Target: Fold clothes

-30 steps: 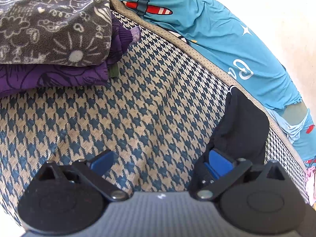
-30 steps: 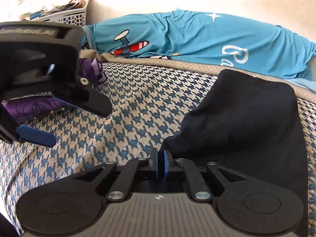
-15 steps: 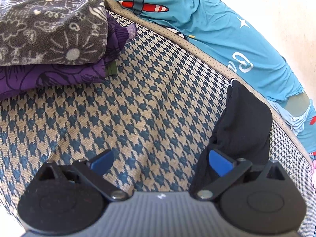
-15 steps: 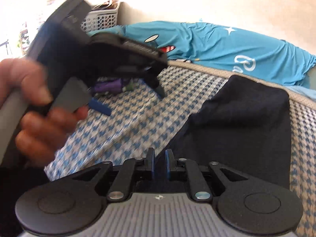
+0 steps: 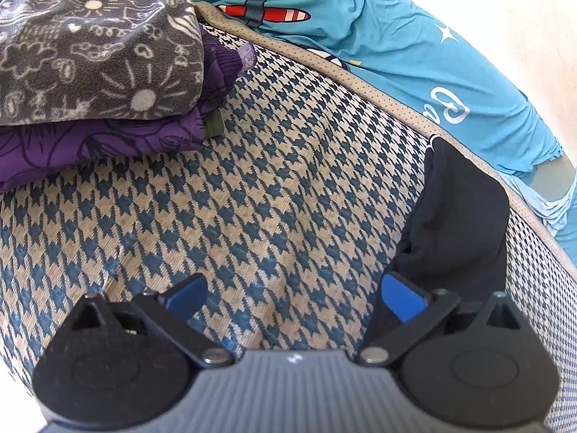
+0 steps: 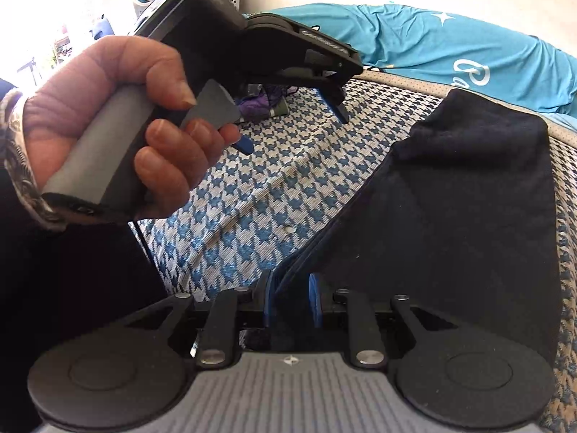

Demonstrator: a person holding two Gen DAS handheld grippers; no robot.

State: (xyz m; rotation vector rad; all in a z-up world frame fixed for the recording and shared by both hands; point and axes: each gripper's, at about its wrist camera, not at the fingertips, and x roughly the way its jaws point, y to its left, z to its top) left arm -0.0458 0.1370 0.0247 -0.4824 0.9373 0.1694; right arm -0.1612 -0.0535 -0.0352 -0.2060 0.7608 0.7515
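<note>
Black folded garment (image 6: 468, 198) lies on the blue-and-beige houndstooth cover (image 5: 281, 198), toward its right side, near the beige dotted border (image 5: 360, 86). Right gripper (image 6: 291, 303) jaws opening, narrow gap, garment's near edge between the 2 blue pads, pads not clearly pressing it. Left gripper (image 5: 294, 294) wide, nothing between its fingers, right pad just beside the garment's left end. Person's hand (image 6: 119, 119) squeezes the left gripper's handle. Grey patterned fleece (image 5: 93, 43) stacked on purple garment (image 5: 101, 140) at far left. Teal airplane-print fabric (image 5: 378, 36) behind the border.
</note>
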